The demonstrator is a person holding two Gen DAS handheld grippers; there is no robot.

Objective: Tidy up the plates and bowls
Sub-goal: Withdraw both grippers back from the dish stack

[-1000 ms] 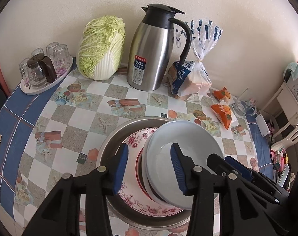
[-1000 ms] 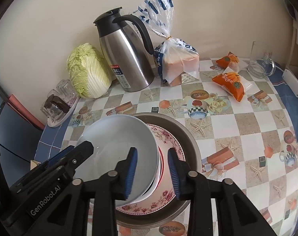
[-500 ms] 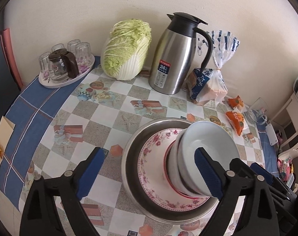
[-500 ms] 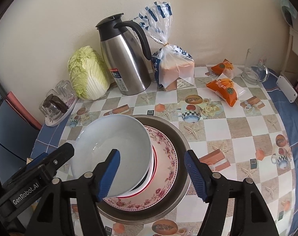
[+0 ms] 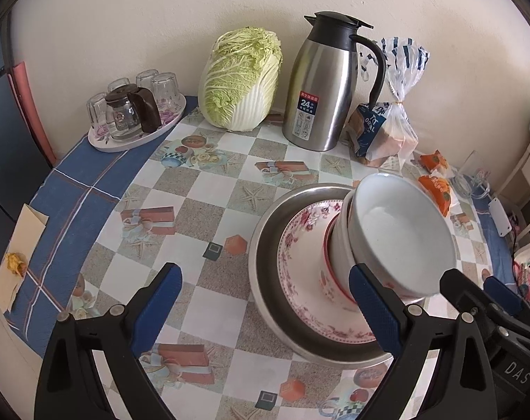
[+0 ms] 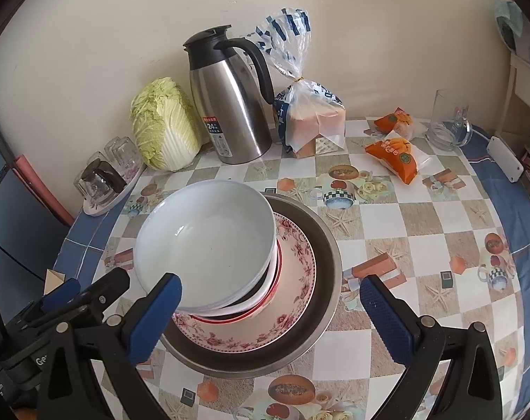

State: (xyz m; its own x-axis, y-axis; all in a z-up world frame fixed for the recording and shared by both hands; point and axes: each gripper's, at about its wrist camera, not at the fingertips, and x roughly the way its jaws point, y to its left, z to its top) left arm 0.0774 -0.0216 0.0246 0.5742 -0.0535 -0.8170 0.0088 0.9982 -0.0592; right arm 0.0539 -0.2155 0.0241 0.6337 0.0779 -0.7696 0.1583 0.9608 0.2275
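A stack of white bowls (image 5: 401, 241) (image 6: 209, 241) sits tilted on a pink floral plate (image 5: 300, 245) (image 6: 293, 301), which lies in a round metal pan (image 5: 265, 238) (image 6: 321, 238) on the patterned table. My left gripper (image 5: 265, 304) is open and empty, held back from the stack, its right fingertip near the bowls' front left. My right gripper (image 6: 272, 311) is open and empty, with its fingers either side of the pan's near edge. Each gripper's black body shows in the other's view.
At the back stand a steel thermos jug (image 5: 324, 91) (image 6: 230, 101), a napa cabbage (image 5: 240, 77) (image 6: 163, 122), a bagged bread loaf (image 5: 387, 122) (image 6: 310, 112) and a tray of glasses (image 5: 135, 112) (image 6: 104, 182). Orange snack packs (image 6: 394, 154) and a glass mug (image 6: 450, 119) lie right.
Both grippers opened wide, let go of the top bowl and drew back from the stack. The left view swung to the left.
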